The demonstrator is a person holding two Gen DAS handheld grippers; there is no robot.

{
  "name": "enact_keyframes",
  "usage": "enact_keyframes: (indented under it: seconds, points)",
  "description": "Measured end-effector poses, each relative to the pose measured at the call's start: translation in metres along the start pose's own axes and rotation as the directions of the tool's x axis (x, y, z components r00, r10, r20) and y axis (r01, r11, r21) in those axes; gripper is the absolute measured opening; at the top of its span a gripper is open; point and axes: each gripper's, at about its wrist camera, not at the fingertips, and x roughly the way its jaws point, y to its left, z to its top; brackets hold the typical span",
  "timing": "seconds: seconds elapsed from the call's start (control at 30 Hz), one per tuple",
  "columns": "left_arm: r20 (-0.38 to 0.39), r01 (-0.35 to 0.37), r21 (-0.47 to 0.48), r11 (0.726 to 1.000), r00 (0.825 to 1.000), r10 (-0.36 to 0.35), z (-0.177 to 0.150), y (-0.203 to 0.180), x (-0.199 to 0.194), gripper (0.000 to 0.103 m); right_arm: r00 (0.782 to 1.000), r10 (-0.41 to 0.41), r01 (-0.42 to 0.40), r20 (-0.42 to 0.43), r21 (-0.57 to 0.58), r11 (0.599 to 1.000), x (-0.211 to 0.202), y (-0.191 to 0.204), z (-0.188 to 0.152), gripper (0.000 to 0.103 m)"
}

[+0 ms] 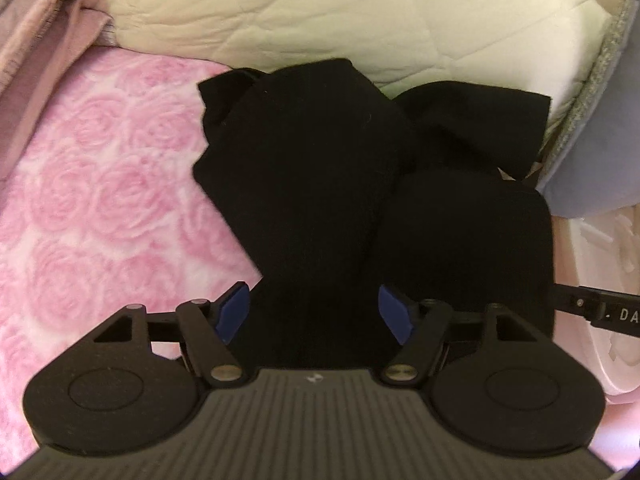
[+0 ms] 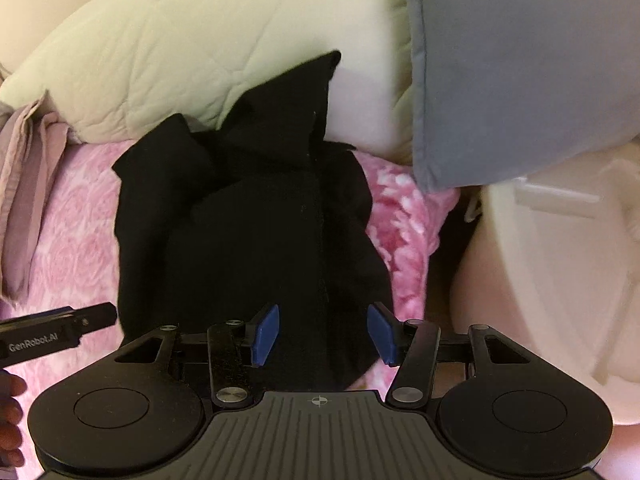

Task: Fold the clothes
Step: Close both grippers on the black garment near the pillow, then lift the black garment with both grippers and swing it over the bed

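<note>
Garment: I see a black garment (image 1: 312, 184), matte knit, crumpled in soft lumpy folds, lying on the bed in the middle, its far end against the quilt.
Bed cover: pink blanket (image 1: 100, 184), plush fleece with an embossed rose pattern, under the garment.
Left gripper (image 1: 314, 312): my 2 blue-padded fingers (image 1: 232, 312) stand wide apart, 1 on each side of the near end of the black cloth; I cannot tell whether they touch it, and nothing is pinched.
Right gripper (image 2: 323, 334): the fingers (image 2: 266, 334) are likewise spread wide over the garment's near edge, gripping nothing.
Far side: cream quilt (image 2: 180, 52), puffy, stitched in diamond panels.
Right: grey pillow (image 2: 520, 72), smooth fabric with a piped seam.
Far left: mauve cloth (image 1: 44, 40), folded, ribbed edge.
</note>
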Motion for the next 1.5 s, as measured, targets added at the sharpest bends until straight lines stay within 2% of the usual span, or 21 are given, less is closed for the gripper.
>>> enact_keyframes:
  seconds: [0.13, 0.17, 0.2, 0.23, 0.3, 0.37, 0.47, 0.57, 0.7, 0.83, 0.87, 0.93, 1.07, 1.1, 1.13, 1.23, 1.27, 1.33, 1.4, 1.5]
  points:
    - [-0.033, 0.032, 0.022, 0.999, 0.999, -0.031, 0.007, -0.002, 0.031, 0.066, 1.0, 0.002, -0.002, 0.0, 0.036, 0.999, 0.028, -0.004, 0.009, 0.054]
    - [-0.041, 0.039, 0.028, 0.999, 0.998, -0.037, 0.008, -0.002, 0.038, 0.054, 1.0, 0.02, -0.02, 0.0, 0.034, 0.999, 0.032, -0.003, 0.01, 0.051]
    - [-0.042, 0.038, 0.031, 0.999, 0.998, -0.037, 0.009, 0.0, 0.042, 0.044, 0.999, 0.037, -0.037, 0.001, 0.032, 0.999, 0.035, -0.003, 0.012, 0.023]
    - [-0.042, 0.041, 0.032, 0.999, 0.998, -0.039, 0.01, 0.002, 0.045, 0.038, 0.999, 0.052, -0.052, 0.001, 0.029, 0.998, 0.038, -0.002, 0.014, 0.01]
    - [-0.035, 0.071, 0.007, 0.997, 0.997, -0.071, 0.012, 0.009, 0.042, 0.031, 0.998, 0.055, -0.054, 0.011, -0.017, 0.998, 0.034, 0.007, 0.015, 0.007]
    - [-0.016, 0.104, -0.025, 0.994, 0.994, -0.105, 0.012, 0.017, 0.033, 0.019, 0.995, 0.091, -0.088, 0.04, -0.056, 0.995, 0.024, 0.014, 0.014, 0.006]
    - [0.049, 0.108, -0.033, 0.994, 0.993, -0.106, 0.011, 0.022, 0.01, 0.016, 0.984, 0.157, -0.15, 0.087, -0.077, 0.986, 0.002, 0.023, 0.017, 0.006]
    - [0.129, 0.089, -0.034, 0.995, 0.988, -0.084, 0.009, 0.028, -0.02, 0.015, 0.957, 0.248, -0.227, 0.152, -0.143, 0.963, -0.03, 0.041, 0.025, 0.005]
    - [0.227, 0.073, -0.081, 0.994, 0.973, -0.053, 0.005, 0.046, -0.065, 0.014, 0.897, 0.387, -0.346, 0.212, -0.205, 0.915, -0.074, 0.065, 0.035, 0.005]
    - [0.312, 0.076, -0.152, 0.985, 0.95, -0.025, -0.013, 0.066, -0.114, 0.01, 0.812, 0.527, -0.463, 0.25, -0.273, 0.843, -0.117, 0.091, 0.036, 0.005]
    - [0.333, 0.081, -0.176, 0.981, 0.943, -0.018, -0.021, 0.071, -0.126, 0.007, 0.791, 0.556, -0.483, 0.256, -0.297, 0.824, -0.128, 0.098, 0.034, 0.005]
    - [0.362, 0.094, -0.233, 0.968, 0.932, -0.003, -0.038, 0.087, -0.152, 0.007, 0.747, 0.612, -0.525, 0.259, -0.334, 0.783, -0.149, 0.112, 0.028, 0.005]
    - [0.411, 0.103, -0.336, 0.936, 0.911, 0.048, -0.094, 0.116, -0.205, 0.005, 0.669, 0.704, -0.595, 0.239, -0.395, 0.7, -0.186, 0.139, 0.014, 0.005]
    - [0.423, 0.128, -0.312, 0.941, 0.906, 0.017, -0.11, 0.122, -0.218, 0.005, 0.65, 0.726, -0.616, 0.224, -0.404, 0.676, -0.193, 0.149, 0.009, 0.005]
    - [0.42, 0.211, -0.154, 0.965, 0.898, -0.129, -0.125, 0.128, -0.232, 0.001, 0.633, 0.747, -0.636, 0.205, -0.413, 0.652, -0.199, 0.16, 0.005, 0.005]
    - [0.465, 0.196, -0.23, 0.953, 0.883, -0.069, -0.167, 0.16, -0.274, 0.0, 0.578, 0.804, -0.68, 0.143, -0.461, 0.57, -0.218, 0.199, -0.017, 0.005]
    - [0.483, 0.192, -0.257, 0.947, 0.874, -0.046, -0.183, 0.171, -0.288, 0.0, 0.557, 0.821, -0.692, 0.121, -0.479, 0.54, -0.226, 0.214, -0.027, 0.005]
    - [0.546, 0.182, -0.301, 0.936, 0.837, 0.013, -0.217, 0.195, -0.324, 0.0, 0.511, 0.856, -0.717, 0.074, -0.512, 0.473, -0.242, 0.245, -0.047, 0.005]
    - [0.593, 0.169, -0.336, 0.927, 0.802, 0.069, -0.249, 0.219, -0.361, 0.0, 0.49, 0.872, -0.731, 0.025, -0.533, 0.426, -0.256, 0.274, -0.068, 0.005]
    - [0.628, 0.128, -0.391, 0.911, 0.761, 0.163, -0.295, 0.251, -0.412, 0.0, 0.456, 0.89, -0.719, -0.014, -0.595, 0.359, -0.279, 0.311, -0.108, 0.005]
